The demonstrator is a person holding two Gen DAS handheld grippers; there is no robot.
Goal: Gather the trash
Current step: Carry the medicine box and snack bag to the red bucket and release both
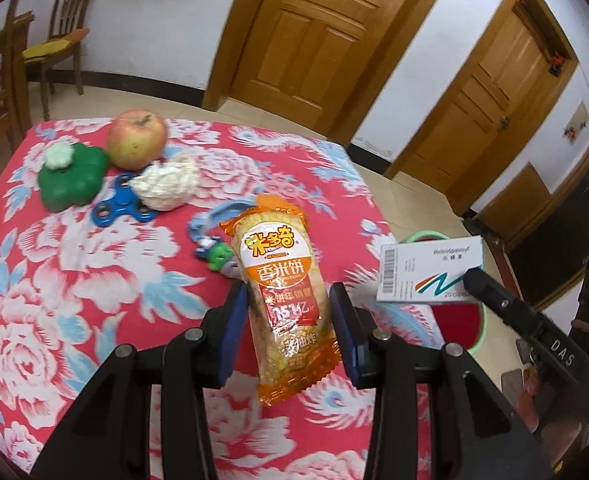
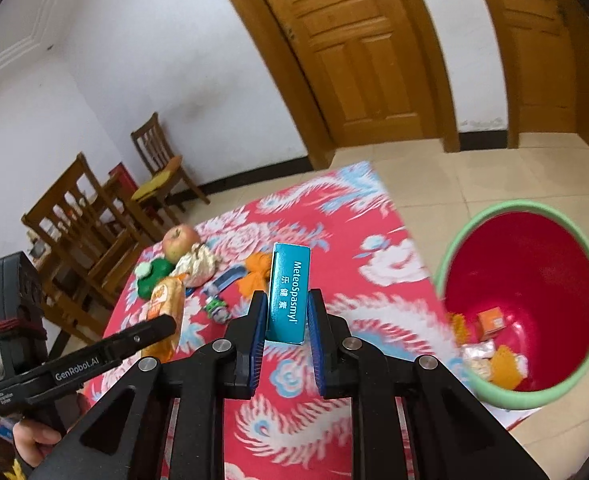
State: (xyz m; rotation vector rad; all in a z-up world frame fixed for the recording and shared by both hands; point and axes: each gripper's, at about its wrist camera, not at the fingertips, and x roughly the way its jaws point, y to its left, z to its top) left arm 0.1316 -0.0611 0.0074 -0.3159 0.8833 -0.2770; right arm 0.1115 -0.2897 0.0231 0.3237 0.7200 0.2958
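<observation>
Black linkage arms fill the bottom of the left wrist view, and between their blue pads the left tool clamps an orange rice-cracker packet by its lower half; the packet stands nearly upright, lifted clear of the red floral tabletop. Beyond it on the cloth lie a small blue-and-green toy, a blue fidget spinner, a crumpled white tissue, a green flower-shaped container with a pale lid, and an apple, all clustered toward the far left corner. An orange wrapper lies near the toy, seen best from the right wrist.

The right tool pinches a teal medicine box labelled MeteoSpasmyl, held on end by its narrow sides, above the cloth. In the left wrist view the same box shows its white barcode face just past the tabletop's right edge, with one black finger across its lower corner.

On the tiled floor to the right of the tabletop stands a red trash bin with a pale green rim. Several scraps lie in its bottom, among them a small orange box and crinkled wrappers. A person's hand grips the left tool's handle at lower left. Wooden chairs and two wooden doors stand behind.
</observation>
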